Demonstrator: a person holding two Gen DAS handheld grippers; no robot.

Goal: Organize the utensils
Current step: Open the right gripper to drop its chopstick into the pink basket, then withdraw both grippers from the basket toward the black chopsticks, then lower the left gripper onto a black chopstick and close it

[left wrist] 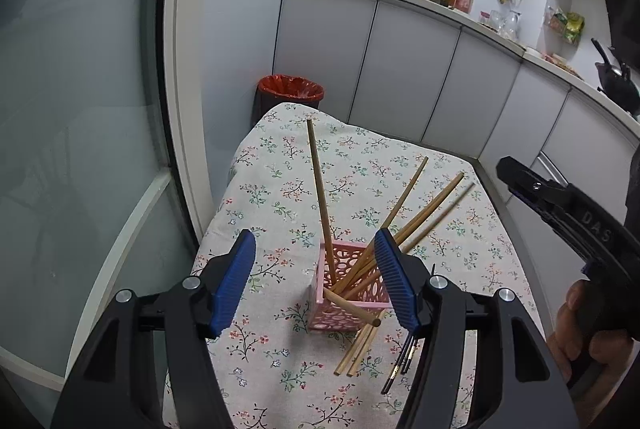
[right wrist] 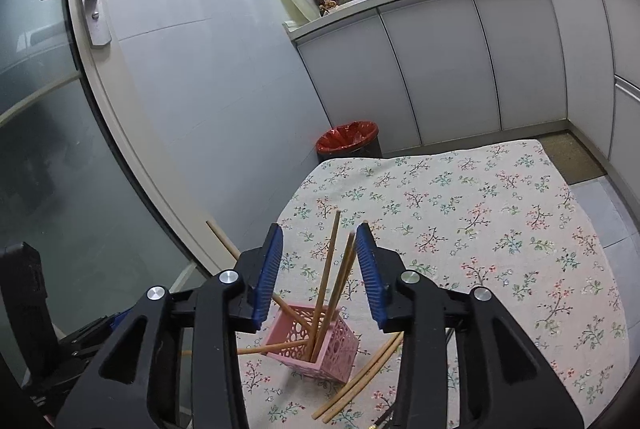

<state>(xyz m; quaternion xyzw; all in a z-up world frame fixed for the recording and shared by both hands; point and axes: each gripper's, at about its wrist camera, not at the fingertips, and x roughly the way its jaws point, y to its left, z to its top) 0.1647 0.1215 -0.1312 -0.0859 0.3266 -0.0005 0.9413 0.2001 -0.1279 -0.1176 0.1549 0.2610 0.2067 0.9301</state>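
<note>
Pink perforated holder (left wrist: 347, 293): upright on the floral tablecloth (left wrist: 280, 165), near its front edge. Contents: five wooden chopsticks (left wrist: 320, 189), leaning out in different directions. Beside the holder, on the cloth: two more wooden chopsticks (left wrist: 358, 349) and a dark pair (left wrist: 400, 365), lying flat. My left gripper (left wrist: 316, 281): jaws wide apart, empty, above the holder. My right gripper (right wrist: 320, 273): jaws open, holding nothing, over the standing sticks. Red-lined bin (right wrist: 347, 138) beyond the table.
</note>
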